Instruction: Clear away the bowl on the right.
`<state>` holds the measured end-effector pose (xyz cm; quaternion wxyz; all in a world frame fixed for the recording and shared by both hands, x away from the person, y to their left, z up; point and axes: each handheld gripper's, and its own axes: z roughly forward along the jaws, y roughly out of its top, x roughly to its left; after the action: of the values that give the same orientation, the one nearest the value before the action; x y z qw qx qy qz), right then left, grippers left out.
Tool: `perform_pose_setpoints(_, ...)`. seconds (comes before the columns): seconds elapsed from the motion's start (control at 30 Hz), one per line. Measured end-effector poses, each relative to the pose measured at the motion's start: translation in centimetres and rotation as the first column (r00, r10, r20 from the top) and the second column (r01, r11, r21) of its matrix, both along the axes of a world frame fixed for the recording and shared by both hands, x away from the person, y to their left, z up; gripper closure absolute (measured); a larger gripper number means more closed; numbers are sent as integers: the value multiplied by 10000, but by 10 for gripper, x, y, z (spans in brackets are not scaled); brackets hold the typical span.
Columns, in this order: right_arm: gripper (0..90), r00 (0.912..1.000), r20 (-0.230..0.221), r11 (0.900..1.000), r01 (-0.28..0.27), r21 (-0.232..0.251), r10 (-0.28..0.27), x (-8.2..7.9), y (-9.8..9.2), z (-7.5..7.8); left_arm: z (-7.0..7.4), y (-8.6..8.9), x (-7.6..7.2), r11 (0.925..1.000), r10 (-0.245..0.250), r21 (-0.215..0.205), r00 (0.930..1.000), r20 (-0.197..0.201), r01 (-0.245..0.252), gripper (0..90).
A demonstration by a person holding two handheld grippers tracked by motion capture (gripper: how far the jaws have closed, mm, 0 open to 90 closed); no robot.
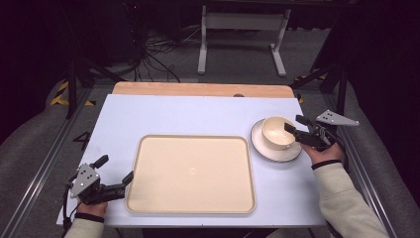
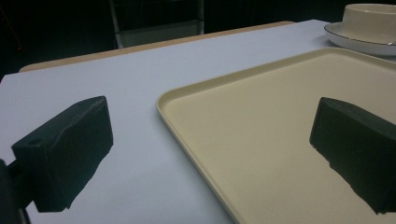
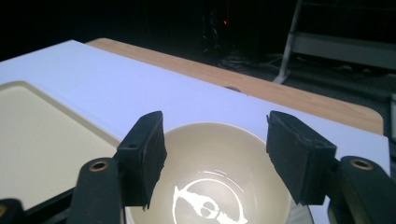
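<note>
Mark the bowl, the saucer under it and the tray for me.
bowl [image 1: 275, 130]: high view, inner wall.
saucer [image 1: 262, 148]: high view, front-left rim.
tray [image 1: 190, 171]: high view, bare middle of its floor.

The room is dark, its walls lost in shadow; light falls mainly on the table [image 1: 198, 111], whose top is pale blue-white with a strip of bare wood [image 1: 198, 89] along the far edge. Beyond that far edge the floor [image 1: 237, 59] is grey carpet. A white metal stand [image 1: 242, 37] with two legs stands on it, and a tangle of black cables [image 1: 153, 57] lies to its left. Dark metal rails [image 1: 37, 173] run along the left and right edges of the table. Yellow-and-black tape [image 1: 62, 96] marks the floor by the far left corner.
</note>
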<state>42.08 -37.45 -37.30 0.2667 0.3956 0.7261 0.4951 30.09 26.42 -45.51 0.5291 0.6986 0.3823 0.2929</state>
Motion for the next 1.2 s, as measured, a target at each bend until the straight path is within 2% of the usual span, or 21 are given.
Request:
perform_pose_setpoints(0.07,388,10000,-70,10000,44,-49,-44,1,0,0,0,0,0,10000,12,-18,10000,31,-12,2)
perform_pose_setpoints(0.2,408,9980,-492,9983,375,-450,-397,7,-1,0,0,0,0,10000,-3,2,10000,4,3,2)
perform_pose_setpoints(0.27,424,9952,-736,9958,590,-701,-642,11,-1,1,0,0,0,10000,0,1,10000,3,0,2)
perform_pose_setpoints(0.37,425,9920,-916,9934,788,-829,-863,14,-1,1,0,0,0,10000,-3,1,10000,5,3,2)
perform_pose_setpoints(0.4,427,9884,-1112,9914,936,-909,-1036,17,-1,0,0,0,0,10000,15,-22,10000,39,-15,2)
perform_pose_setpoints(0.57,447,9656,-1909,9788,1520,-1372,-1767,27,-2,-2,0,0,0,10000,1,-6,10000,30,-1,2)
perform_pose_setpoints(0.67,473,9548,-2204,9733,1667,-1578,-1993,31,-4,-3,0,0,0,10000,13,-1,10000,27,-13,2)
perform_pose_setpoints(0.7,479,9463,-2450,9708,1739,-1650,-2111,34,-4,-4,0,0,0,10000,13,-3,10000,29,-13,2)
perform_pose_setpoints(0.77,505,9367,-2721,9688,1779,-1728,-2205,36,-5,-5,0,0,0,10000,11,-1,10000,29,-11,2)
perform_pose_setpoints(0.8,505,9367,-2721,9688,1779,-1728,-2205,36,-5,-5,0,0,0,10000,11,-1,10000,29,-11,2)
perform_pose_setpoints(0.83,515,9265,-2965,9658,1827,-1839,-2317,39,-5,-6,0,0,0,10000,10,2,10000,27,-10,2)
perform_pose_setpoints(0.9,520,9136,-3253,9630,1883,-1929,-2439,41,-5,-7,0,0,0,10000,11,6,10000,29,-11,2)
perform_pose_setpoints(0.93,522,9038,-3454,9607,1920,-2003,-2527,43,-5,-8,0,-1,0,10000,16,4,10000,31,-16,2)
perform_pose_setpoints(1.2,533,8578,-4299,9525,1960,-2330,-2816,55,-4,-10,0,0,0,10000,1,4,10000,30,-1,2)
